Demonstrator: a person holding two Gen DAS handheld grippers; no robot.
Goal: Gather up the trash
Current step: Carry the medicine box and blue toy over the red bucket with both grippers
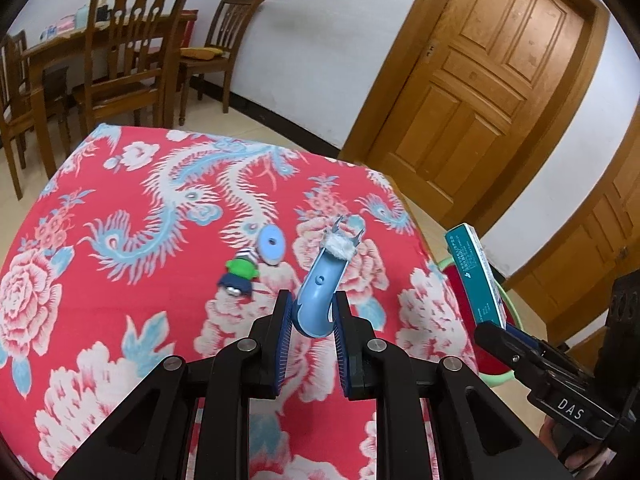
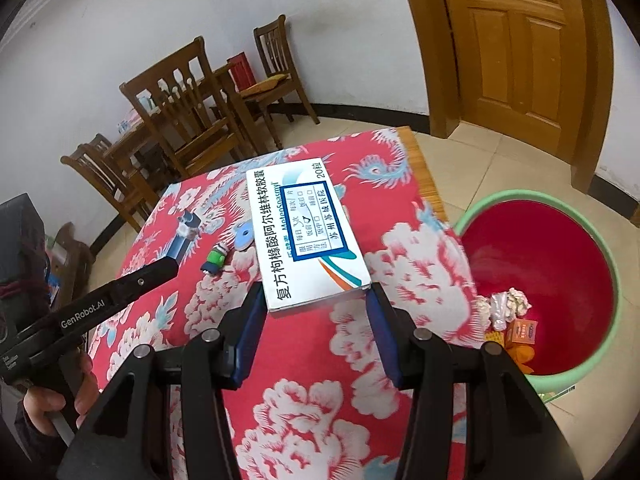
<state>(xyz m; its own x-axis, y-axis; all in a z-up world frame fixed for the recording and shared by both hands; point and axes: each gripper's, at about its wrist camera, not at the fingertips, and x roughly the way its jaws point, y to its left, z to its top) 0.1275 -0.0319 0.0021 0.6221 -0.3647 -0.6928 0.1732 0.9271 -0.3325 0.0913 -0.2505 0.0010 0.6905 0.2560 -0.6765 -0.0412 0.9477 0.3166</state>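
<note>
Left gripper clamps a curved blue plastic piece, possibly a broken toy part, above the floral tablecloth. Right gripper pinches a medicine box; the red basin of trash sits at three o'clock.

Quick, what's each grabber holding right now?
Left gripper: shut on the blue plastic piece.
Right gripper: shut on the medicine box.

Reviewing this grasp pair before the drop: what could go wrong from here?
1. The left gripper pinches only the curved end of the blue plastic piece; it may pivot or slip out.
2. The medicine box is held at its near end, still over the table, not the basin; an early release misses.
</note>
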